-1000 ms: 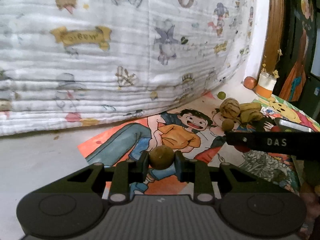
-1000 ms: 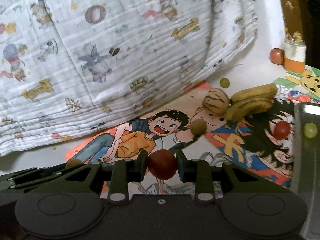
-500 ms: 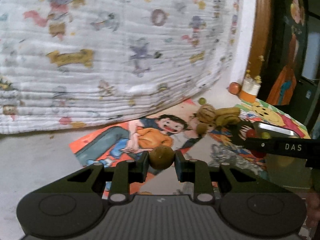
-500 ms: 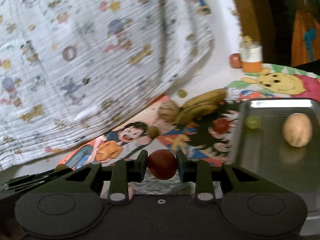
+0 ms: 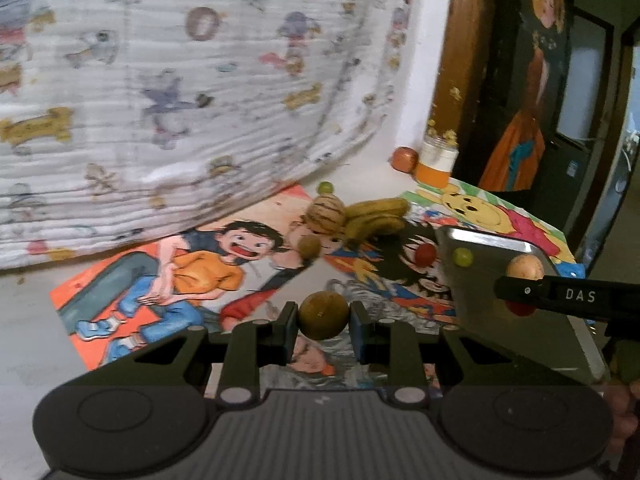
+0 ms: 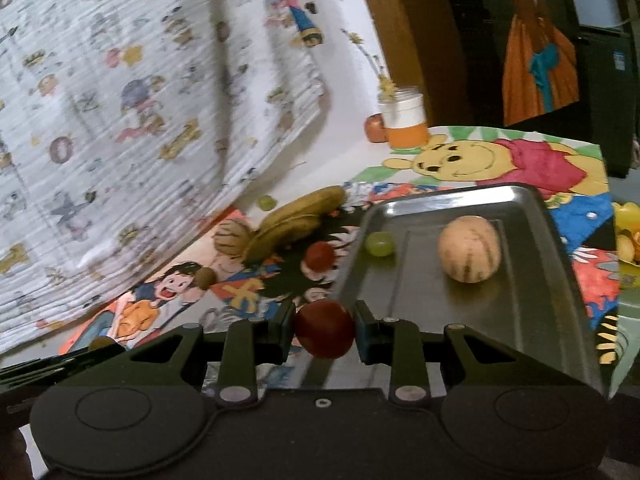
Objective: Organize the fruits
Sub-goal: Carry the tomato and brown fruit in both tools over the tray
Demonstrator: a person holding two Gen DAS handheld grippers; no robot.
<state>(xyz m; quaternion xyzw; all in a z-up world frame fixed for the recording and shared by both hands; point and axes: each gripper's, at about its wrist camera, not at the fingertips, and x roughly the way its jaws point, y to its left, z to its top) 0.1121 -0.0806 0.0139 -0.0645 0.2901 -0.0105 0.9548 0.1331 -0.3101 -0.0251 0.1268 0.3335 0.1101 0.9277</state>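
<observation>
My left gripper (image 5: pixel 324 316) is shut on a brown-green round fruit (image 5: pixel 324 315), held above the cartoon mats. My right gripper (image 6: pixel 325 334) is shut on a dark red round fruit (image 6: pixel 325 334) at the near left edge of the metal tray (image 6: pixel 532 312). The tray holds a pale striped melon (image 6: pixel 469 249) and a green grape (image 6: pixel 378 243). On the mats lie bananas (image 6: pixel 298 222), a striped melon (image 6: pixel 232 237), a small brown fruit (image 6: pixel 207 277), a red fruit (image 6: pixel 320 256) and a green grape (image 6: pixel 266 202). The tray also shows in the left wrist view (image 5: pixel 484 280).
A patterned white blanket (image 5: pixel 180 80) rises at the back left. A white and orange jar (image 6: pixel 404 122) and a red fruit (image 6: pixel 375 128) stand by the wooden post (image 5: pixel 460 60). Yellow fruits (image 6: pixel 628 232) sit at the far right.
Both grippers have moved right and forward with their fruits. The right gripper has come from over the mats to the tray's near left edge. More of the tray shows.
</observation>
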